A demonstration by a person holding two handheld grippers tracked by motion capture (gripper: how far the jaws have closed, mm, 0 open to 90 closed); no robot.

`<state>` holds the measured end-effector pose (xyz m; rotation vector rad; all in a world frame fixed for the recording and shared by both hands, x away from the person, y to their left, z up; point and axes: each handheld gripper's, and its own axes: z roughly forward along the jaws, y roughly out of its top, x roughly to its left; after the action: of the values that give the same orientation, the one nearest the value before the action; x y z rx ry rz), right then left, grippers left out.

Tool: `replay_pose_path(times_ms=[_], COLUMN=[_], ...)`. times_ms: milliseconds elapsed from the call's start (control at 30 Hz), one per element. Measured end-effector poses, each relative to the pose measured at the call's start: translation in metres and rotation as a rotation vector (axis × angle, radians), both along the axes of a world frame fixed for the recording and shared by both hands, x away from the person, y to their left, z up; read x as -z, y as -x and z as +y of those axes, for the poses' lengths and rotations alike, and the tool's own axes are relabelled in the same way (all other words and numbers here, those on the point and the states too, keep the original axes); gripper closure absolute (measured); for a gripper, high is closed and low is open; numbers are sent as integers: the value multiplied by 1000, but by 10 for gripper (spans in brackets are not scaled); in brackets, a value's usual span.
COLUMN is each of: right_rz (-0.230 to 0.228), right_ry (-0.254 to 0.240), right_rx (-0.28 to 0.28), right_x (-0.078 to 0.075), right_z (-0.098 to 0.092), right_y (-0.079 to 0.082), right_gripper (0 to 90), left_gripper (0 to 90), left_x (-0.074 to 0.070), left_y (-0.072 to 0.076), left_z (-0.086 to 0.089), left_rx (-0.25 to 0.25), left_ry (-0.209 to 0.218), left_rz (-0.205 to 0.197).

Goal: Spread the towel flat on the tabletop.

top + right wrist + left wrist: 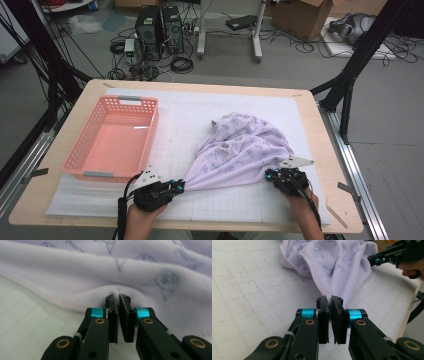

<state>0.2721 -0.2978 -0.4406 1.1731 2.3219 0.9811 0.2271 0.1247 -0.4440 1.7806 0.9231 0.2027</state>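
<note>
A pale lilac cloth [240, 150] with small printed figures lies bunched on the white gridded mat [185, 115], right of centre. My left gripper [180, 186] is shut on the cloth's near-left corner, which is drawn out into a taut point. In the left gripper view the hemmed corner of the cloth [337, 262] runs in between the closed pads of the left gripper [329, 300]. My right gripper [270, 175] is at the cloth's near-right edge. In the right gripper view its jaws [117, 297] are closed on a raised fold of the cloth [125, 272]. The right gripper [374, 260] also appears across the cloth in the left gripper view.
A pink plastic basket [82, 145] with nothing in it stands on the mat's left side. The wooden table's front edge [200, 225] is close to both hands. Beyond the table, computers, cables and a cardboard box [305, 15] sit on the floor.
</note>
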Motion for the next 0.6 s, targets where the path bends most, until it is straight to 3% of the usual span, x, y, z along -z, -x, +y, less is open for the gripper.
replay_pose_path(times_ms=[167, 300, 367, 433, 467, 533, 600], right_rz=[46, 88, 146, 240, 259, 251, 196], right_ry=[-9, -14, -32, -34, -33, -54, -88], right_rx=[-17, -34, -45, -59, -77, -106, -81], right_x=[-10, -12, -17, -23, -25, -31, -38], right_z=[-34, -50, -56, -59, -60, -63, -68], right_y=[28, 57, 67, 77, 82, 91, 97], right_gripper=[854, 854, 855, 853, 849, 798, 669], left_gripper=[838, 838, 838, 836, 835, 826, 771], left_x=[2, 2, 0, -2, -3, -5, -6], left_y=[4, 14, 21, 31, 36, 44, 49], left_z=[-8, -19, -20, -20, -20, -17, -14], left_rx=[33, 64, 76, 90, 94, 95, 83], left_ry=[1, -15, -11, -9, -10, -2, 17], left_rz=[8, 4, 2, -5, -4, -3, -9])
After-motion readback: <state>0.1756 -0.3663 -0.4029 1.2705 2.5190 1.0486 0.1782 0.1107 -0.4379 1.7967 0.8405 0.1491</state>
